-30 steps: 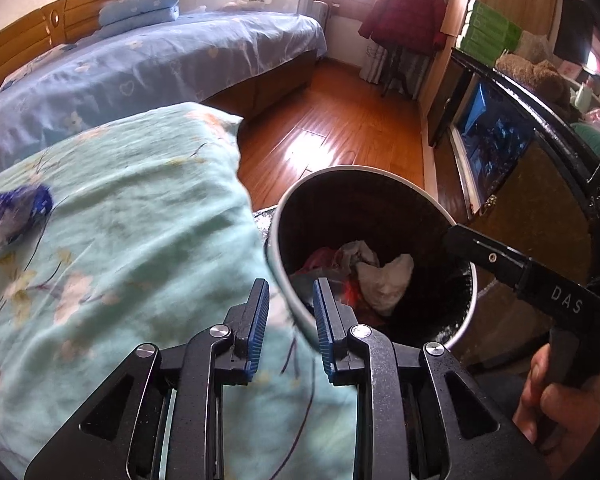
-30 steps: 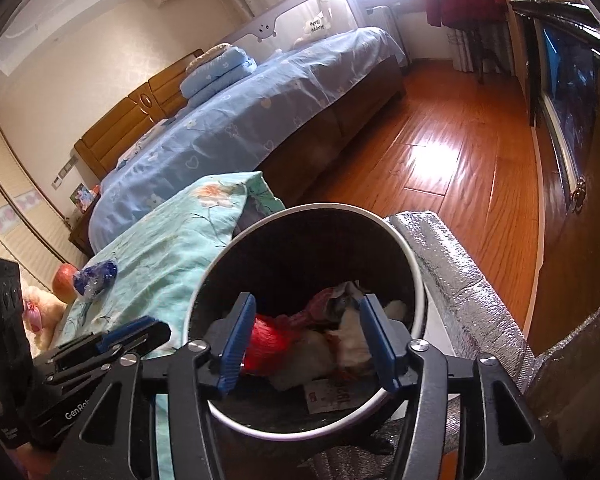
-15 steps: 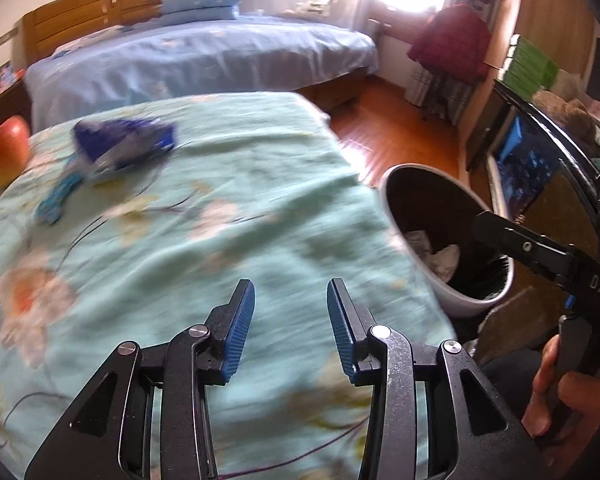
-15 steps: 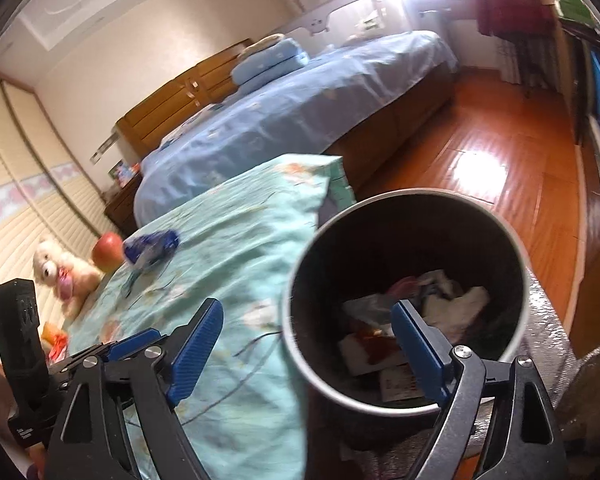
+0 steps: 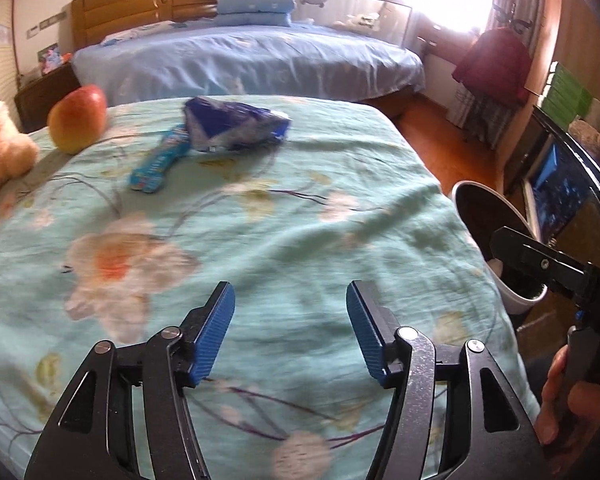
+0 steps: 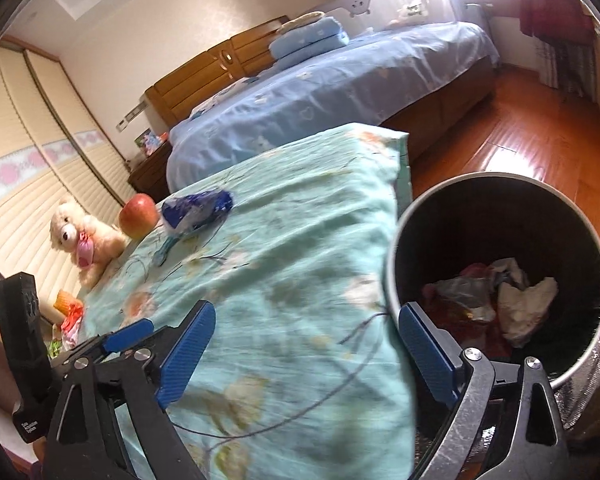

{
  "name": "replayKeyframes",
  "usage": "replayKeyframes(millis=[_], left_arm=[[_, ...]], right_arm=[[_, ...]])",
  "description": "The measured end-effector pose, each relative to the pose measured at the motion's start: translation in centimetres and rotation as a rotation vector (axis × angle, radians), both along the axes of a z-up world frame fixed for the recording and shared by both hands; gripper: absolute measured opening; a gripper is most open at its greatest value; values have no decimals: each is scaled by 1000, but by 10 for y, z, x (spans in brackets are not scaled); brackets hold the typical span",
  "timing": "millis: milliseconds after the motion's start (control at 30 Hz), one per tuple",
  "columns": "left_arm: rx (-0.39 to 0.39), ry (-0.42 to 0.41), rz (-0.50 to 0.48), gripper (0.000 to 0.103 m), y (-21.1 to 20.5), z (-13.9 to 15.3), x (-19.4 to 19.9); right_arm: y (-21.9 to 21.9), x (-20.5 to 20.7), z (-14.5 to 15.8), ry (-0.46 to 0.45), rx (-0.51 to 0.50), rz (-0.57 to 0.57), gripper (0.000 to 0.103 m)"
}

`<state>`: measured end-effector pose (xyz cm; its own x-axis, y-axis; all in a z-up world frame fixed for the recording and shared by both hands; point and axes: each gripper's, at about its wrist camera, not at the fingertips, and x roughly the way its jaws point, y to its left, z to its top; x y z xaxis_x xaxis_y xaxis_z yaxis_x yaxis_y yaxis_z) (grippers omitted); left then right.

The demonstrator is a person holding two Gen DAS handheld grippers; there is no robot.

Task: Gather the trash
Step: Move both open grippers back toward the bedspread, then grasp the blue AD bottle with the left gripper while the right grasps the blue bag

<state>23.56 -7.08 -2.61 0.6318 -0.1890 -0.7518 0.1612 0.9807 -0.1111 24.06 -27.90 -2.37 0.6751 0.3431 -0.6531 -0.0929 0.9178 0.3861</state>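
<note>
Both claws hover empty over the teal floral cover (image 5: 300, 240) with their jaws spread apart: the left gripper (image 5: 290, 334) points straight across the cover, and the right gripper (image 6: 304, 354) sits near the cover's edge beside the trash bin (image 6: 396, 248).

The remaining trash lies at the far end of the cover from the bin: a crumpled blue wrapper (image 5: 236, 124) and, touching its near corner, a long thin blue packet (image 5: 160, 162). Just beyond the blue wrapper, toward the cover's far corner, stand an apple (image 5: 78, 118) and a cream teddy bear (image 6: 86, 236); neither looks like trash. The bin stands on the floor against the cover's side and already holds crumpled paper and plastic.

The main risk is the grasp itself. The wrapper is light, puffed and slick, so jaws closing on it from above may pinch only a fold and let it slip free on the way to the bin. The cover is soft and loose; a low approach could catch the cloth along with the wrapper and drag it. Because the packet touches the wrapper, lifting one may flick the other toward the apple or off the cover. A wide sweep near the wrapper could also knock the apple into a roll. The carry to the bin crosses the whole cover, so a weak grip has plenty of room to fail.
</note>
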Motion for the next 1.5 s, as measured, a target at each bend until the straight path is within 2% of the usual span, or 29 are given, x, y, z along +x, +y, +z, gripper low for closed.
replayKeyframes(millis=[133,467,800,1033,1500], left_arm=[[7,-11,35,68,16,1,0],[7,-12,98,71,49,-1,7],[-17,28,151,72,85,-10,33],[-26,38,165,72,102,-10,53],[38,46,131,72,106,-18,111]], right_arm=[[16,5,1,-6,-7,35,99],[50,22,0,-20,-33,121,100],[79,56,-7,-5,-60,198,100],[95,76,-7,-4,-74,245,100],[107,128,-9,6,-95,266,99]])
